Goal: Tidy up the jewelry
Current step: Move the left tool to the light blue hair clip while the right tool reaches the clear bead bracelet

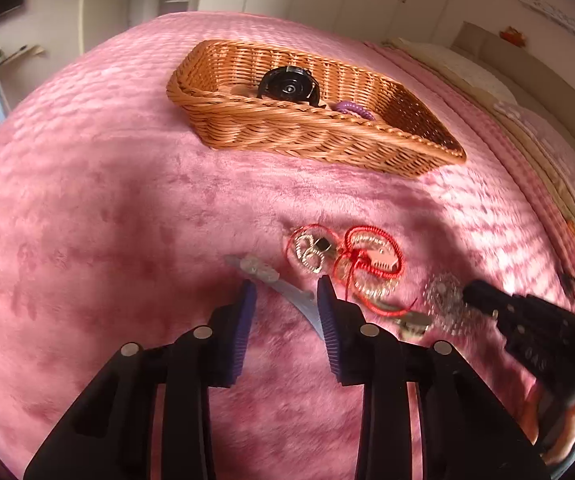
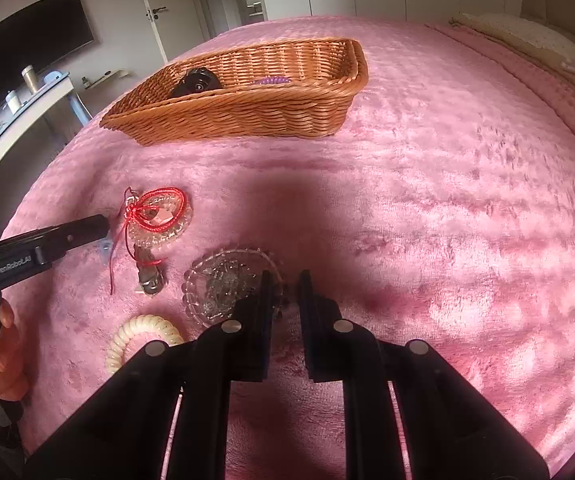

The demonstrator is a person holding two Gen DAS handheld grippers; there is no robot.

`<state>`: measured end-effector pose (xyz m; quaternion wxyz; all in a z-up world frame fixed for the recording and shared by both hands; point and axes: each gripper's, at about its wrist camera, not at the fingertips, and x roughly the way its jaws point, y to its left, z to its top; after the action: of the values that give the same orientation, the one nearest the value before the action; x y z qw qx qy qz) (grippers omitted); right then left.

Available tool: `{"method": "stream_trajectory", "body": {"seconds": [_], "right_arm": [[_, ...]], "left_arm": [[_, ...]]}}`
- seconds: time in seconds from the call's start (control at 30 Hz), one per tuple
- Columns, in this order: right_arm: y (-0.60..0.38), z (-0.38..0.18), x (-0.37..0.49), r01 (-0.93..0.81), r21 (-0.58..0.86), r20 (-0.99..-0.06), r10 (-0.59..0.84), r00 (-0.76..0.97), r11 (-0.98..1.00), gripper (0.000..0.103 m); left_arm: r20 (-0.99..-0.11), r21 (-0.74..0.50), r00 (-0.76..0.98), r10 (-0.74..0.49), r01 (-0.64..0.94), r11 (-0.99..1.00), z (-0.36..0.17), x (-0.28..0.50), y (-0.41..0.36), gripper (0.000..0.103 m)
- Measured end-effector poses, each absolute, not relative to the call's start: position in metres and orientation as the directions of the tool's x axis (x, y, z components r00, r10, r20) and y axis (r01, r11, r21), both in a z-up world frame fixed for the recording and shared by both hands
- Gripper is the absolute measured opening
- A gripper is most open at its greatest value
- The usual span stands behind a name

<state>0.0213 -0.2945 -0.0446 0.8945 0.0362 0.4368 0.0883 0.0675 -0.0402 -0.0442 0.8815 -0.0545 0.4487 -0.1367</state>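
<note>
A wicker basket [image 1: 311, 136] [image 2: 247, 112] sits on the pink blanket and holds a black round item [image 1: 289, 86] and a purple coil hair tie [image 1: 353, 109]. My left gripper [image 1: 285, 290] is open, with its jaws either side of a pale blue hair clip [image 1: 271, 280]. Beside it lie a red cord bracelet [image 1: 373, 258] [image 2: 157, 210] and a small red ring with crystals [image 1: 311, 250]. My right gripper [image 2: 285, 282] is open with a narrow gap, at the edge of a clear crystal bead bracelet [image 2: 227, 284]. A cream coil hair tie [image 2: 143, 338] lies at the lower left.
The blanket [image 2: 447, 200] covers a bed; pillows [image 2: 527, 36] lie at its far right. A small dark metal clip [image 2: 149, 276] lies by the red cord. A desk with a cup [image 2: 27, 92] and a wall TV [image 2: 27, 40] stand beyond the bed's left edge.
</note>
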Motion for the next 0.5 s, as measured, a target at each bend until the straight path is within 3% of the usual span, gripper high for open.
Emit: {"method": "stream_trajectory", "body": {"seconds": [0.3,0.43,0.5], "right_arm": [[-0.287,-0.044,0.019,-0.129,0.097,-0.784,0.156,0.602,0.987,0.011],[-0.286,-0.045,0.021,-0.136,0.092,-0.791,0.155,0.592,0.986,0.013],[-0.286,-0.045,0.023,-0.145,0.095,-0.796,0.163,0.583,0.985,0.016]], "left_arm": [[-0.788,-0.222,0.519,-0.331,0.262,0.939,-0.047,0.056,-0.012,0.031],[-0.76,-0.302,0.522,-0.386,0.242,0.922,-0.044,0.053,-0.006,0.045],[-0.745,-0.336,0.53,-0.406,0.227,0.914,-0.043,0.056,-0.006,0.046]]}}
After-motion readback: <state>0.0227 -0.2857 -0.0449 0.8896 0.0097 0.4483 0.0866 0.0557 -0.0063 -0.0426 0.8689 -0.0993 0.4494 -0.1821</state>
